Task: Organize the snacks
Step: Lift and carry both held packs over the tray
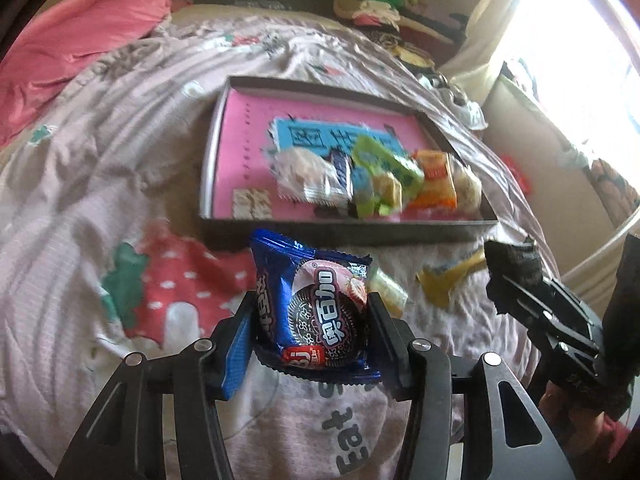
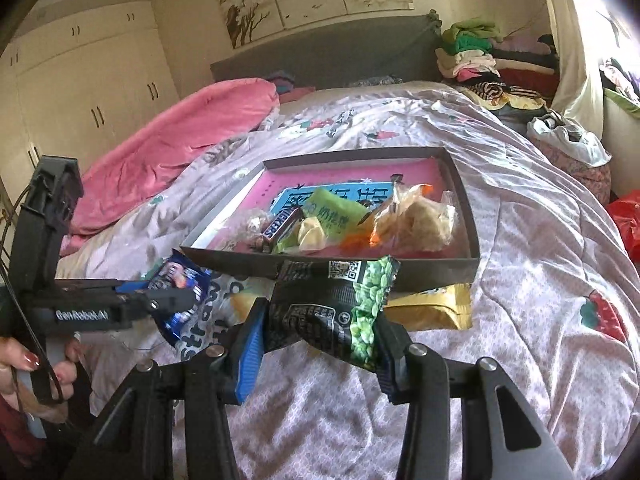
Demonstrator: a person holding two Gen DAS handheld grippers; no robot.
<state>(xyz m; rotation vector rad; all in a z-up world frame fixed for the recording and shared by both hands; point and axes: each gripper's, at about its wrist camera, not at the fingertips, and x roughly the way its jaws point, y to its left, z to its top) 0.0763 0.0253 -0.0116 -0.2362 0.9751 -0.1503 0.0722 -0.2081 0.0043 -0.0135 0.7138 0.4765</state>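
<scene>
left tongs [image 1: 312,320] are clamped on a blue foil cookie packet [image 1: 310,312] with a dark round sandwich cookie printed on it, held above the pale pink strawberry-print bedspread [image 1: 80,240], just short of the near wall of the shallow grey cardboard box lid [image 1: 344,230]. the packet's lower edge is tucked behind the tong pads, so its full shape is not visible. right tongs [image 2: 320,320] are pinching a black and green crinkled pea snack bag [image 2: 340,304], qr code facing up, also just in front of the box; its bottom corner is hidden between the pads. inside the box, on a pink printed liner, sits a heap of snacks: a brown snickers bar [image 2: 282,226], a light green wrapper [image 2: 336,212], an orange-trimmed clear bag of pale pastries [image 2: 416,216]. in the left view that pile is blurred and hard to sort out. a yellow-gold foil pouch [image 2: 432,308] lies on the bedspread near the box's front wall, partly covered by the pea bag. a small pale wrapped piece peeks out behind the cookie packet, too hidden to name. a pink duvet [image 2: 180,140] is bunched far left.
</scene>
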